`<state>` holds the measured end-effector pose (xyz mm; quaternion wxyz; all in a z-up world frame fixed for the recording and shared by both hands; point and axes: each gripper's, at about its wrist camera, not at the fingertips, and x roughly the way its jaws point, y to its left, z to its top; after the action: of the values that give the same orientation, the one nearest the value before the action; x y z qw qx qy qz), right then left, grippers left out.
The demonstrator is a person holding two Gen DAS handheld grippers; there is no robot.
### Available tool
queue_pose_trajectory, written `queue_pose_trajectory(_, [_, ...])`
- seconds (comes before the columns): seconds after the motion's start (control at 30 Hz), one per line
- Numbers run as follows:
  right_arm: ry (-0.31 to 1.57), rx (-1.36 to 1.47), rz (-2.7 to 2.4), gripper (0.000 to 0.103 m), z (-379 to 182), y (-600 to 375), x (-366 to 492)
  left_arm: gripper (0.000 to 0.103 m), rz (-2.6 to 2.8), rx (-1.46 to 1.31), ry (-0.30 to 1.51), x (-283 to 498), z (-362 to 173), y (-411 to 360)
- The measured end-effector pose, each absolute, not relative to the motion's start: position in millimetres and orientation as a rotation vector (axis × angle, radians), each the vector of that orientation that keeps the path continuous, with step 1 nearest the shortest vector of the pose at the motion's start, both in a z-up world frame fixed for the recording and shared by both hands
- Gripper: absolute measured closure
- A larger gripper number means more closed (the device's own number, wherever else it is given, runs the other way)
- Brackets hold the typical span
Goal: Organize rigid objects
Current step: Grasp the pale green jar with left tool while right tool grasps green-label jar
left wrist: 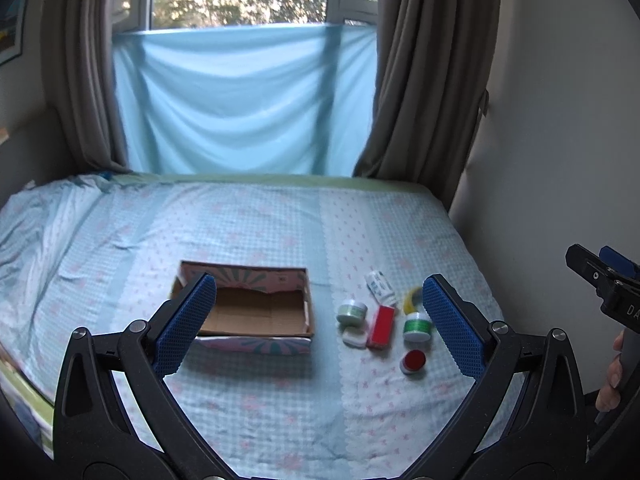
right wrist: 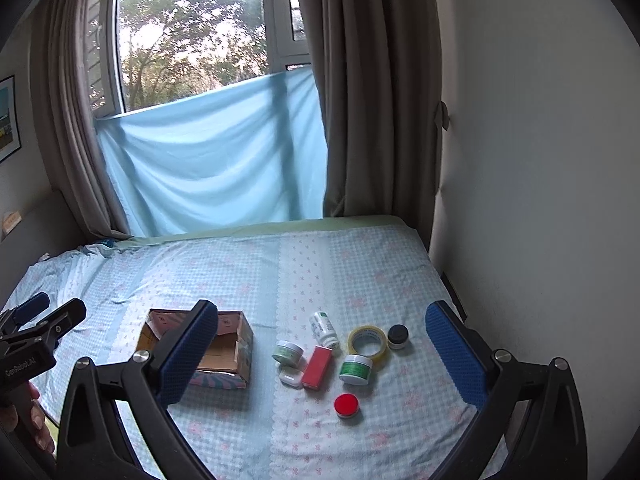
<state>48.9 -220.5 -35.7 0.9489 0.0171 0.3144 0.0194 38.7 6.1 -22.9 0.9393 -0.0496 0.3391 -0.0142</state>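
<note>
Both the left gripper and the right gripper hang released above the bed. The small containers lie beside the empty cardboard box. The round jars, perhaps smooth, may roll on soft bedding

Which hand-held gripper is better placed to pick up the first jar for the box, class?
Probably the right hand-held gripper: its open fingers frame the red-lidded jar and its neighbours. The left hand-held gripper, also open, is centred nearer the cardboard box, so it would have to reach across.
</note>
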Motion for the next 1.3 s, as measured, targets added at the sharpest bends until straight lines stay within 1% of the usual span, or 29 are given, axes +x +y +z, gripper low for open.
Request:
queue_pose_trajectory(0.17, [0.715, 0.055, -0.002, 0.0, -56.9, -247.5, 73.5, 0.0, -0.092, -0.112, 0.805, 82.9, -59.7, -25.9])
queue_pose_trajectory(0.4, [0.811, 0.076, -0.023, 0.0, -106.6, -289.7, 123.2, 0.001, -0.132, -0.109, 1.003, 169.0, -131.4, -76.5])
queue_pose_trajectory(0.6, [0.984, 0.113, 0.004, 0.0, -179.3, -312.0, 179.6, 0.001, -0.143, -0.054, 1.163, 243.6, -204.5, -100.4])
queue_pose_trajectory(0.83, [1.155, 0.18, 0.018, 0.0, -267.2, -317.0, 227.2, 0.001, -0.183, 0.009, 1.386, 314.3, -307.0, -115.2])
queue_pose_trajectory(0.93, [1.227, 0.222, 0.015, 0.0, -308.8, -316.4, 244.4, 0.001, -0.203, 0.053, 1.477, 331.7, -349.0, -121.2])
queue_pose_trajectory(1.03, [1.293, 0.272, 0.005, 0.0, -346.8, -315.3, 259.1, 0.005, -0.218, 0.1, 1.556, 342.8, -387.9, -125.4])
queue_pose_trajectory(1.2, [1.398, 0.329, -0.02, 0.0, -400.7, -311.1, 278.9, 0.006, -0.235, 0.142, 1.648, 353.4, -434.3, -123.8])
queue_pose_trajectory(1.3, [1.453, 0.343, -0.028, 0.007, -424.3, -309.5, 284.8, 0.008, -0.249, 0.143, 1.683, 358.1, -452.8, -122.2])
